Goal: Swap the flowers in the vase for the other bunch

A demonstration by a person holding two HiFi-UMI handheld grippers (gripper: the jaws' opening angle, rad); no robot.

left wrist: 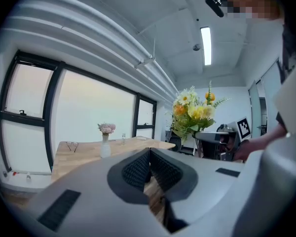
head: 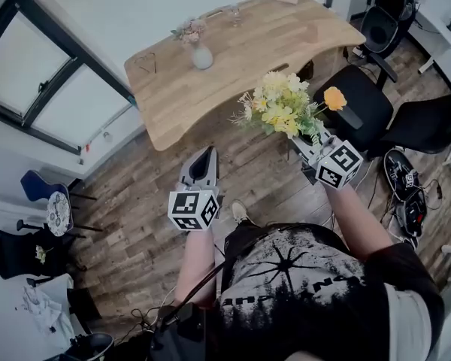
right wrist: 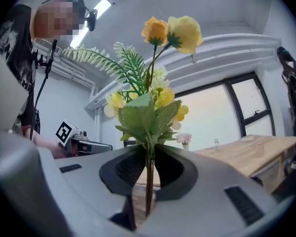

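Note:
A yellow and orange bunch (head: 284, 105) (right wrist: 150, 102) stands between the jaws of my right gripper (head: 310, 143) (right wrist: 149, 168), which is shut on its stems. The bunch hangs in the air off the near edge of the wooden table (head: 240, 51). On that table stands a small white vase (head: 201, 56) (left wrist: 105, 148) with pink flowers (head: 189, 29) (left wrist: 106, 128) in it. My left gripper (head: 204, 162) (left wrist: 149, 167) is shut with nothing between its pads and hovers over the floor short of the table, pointing toward the vase.
Glasses (head: 145, 63) lie at the table's left end and a small glass (head: 233, 13) stands behind the vase. Black office chairs (head: 361, 104) stand right of the table. Windows (head: 37, 74) run along the left wall.

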